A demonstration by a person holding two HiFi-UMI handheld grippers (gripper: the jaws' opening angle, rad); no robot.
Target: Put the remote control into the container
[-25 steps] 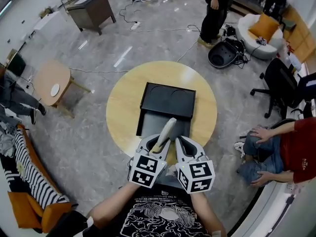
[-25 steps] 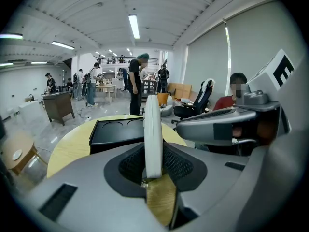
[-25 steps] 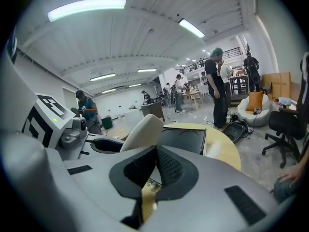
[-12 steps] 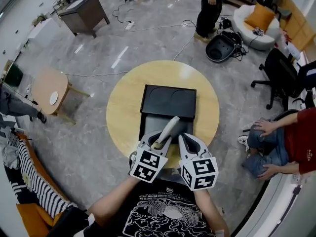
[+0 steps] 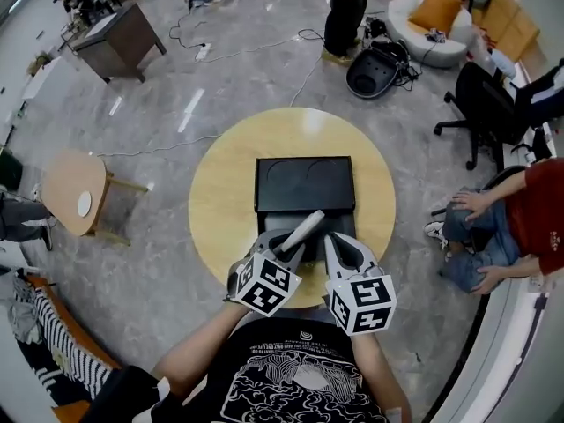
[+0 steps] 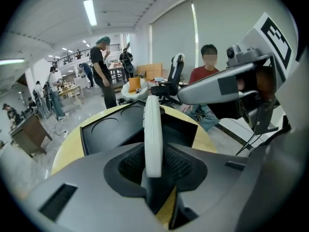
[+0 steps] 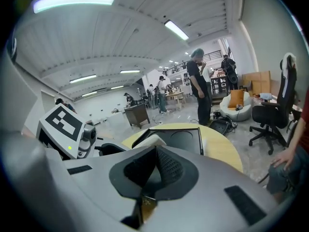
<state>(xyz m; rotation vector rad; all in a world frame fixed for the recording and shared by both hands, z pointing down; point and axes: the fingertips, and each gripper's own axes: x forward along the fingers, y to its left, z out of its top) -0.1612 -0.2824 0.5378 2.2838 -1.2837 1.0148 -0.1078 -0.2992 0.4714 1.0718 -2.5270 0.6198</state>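
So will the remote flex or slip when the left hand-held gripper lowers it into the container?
Probably stiff: the remote control juts straight out of the left hand-held gripper without sagging. It looks slim, so likely light. It is clamped only near one end, on a smooth casing, so it may pivot or slip if it bumps the container.

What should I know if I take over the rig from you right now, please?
Left gripper: shut on the remote control, held tilted over the near part of the open black container on the round table.
Right gripper: shut, empty, beside the left one.
Done: remote is lifted and at the container.
Left: lower it in and release.
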